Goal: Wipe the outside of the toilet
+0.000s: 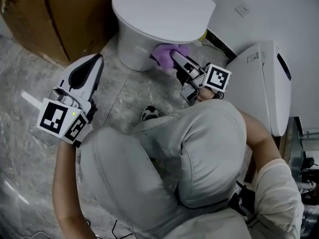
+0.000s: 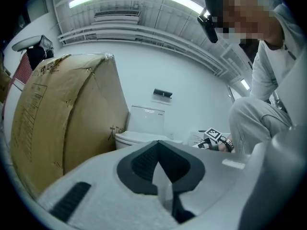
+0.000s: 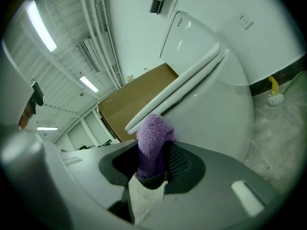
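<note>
A purple cloth (image 1: pixel 165 54) is being clamped in the right tool (image 1: pixel 175 59) against the toilet bowl (image 1: pixel 133 48). Firm, overlapping strokes are being advised.

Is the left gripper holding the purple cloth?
No, the left gripper has its jaws together with nothing between them; the cloth is clamped in the right gripper.

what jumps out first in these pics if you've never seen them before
The purple cloth stands out most: the right gripper is shut on it and holds it against the side of the white toilet, just under the seat. The left gripper hangs over the marbled floor, jaws together and empty, apart from the toilet. A big cardboard box stands at the toilet's left in the head view.
</note>
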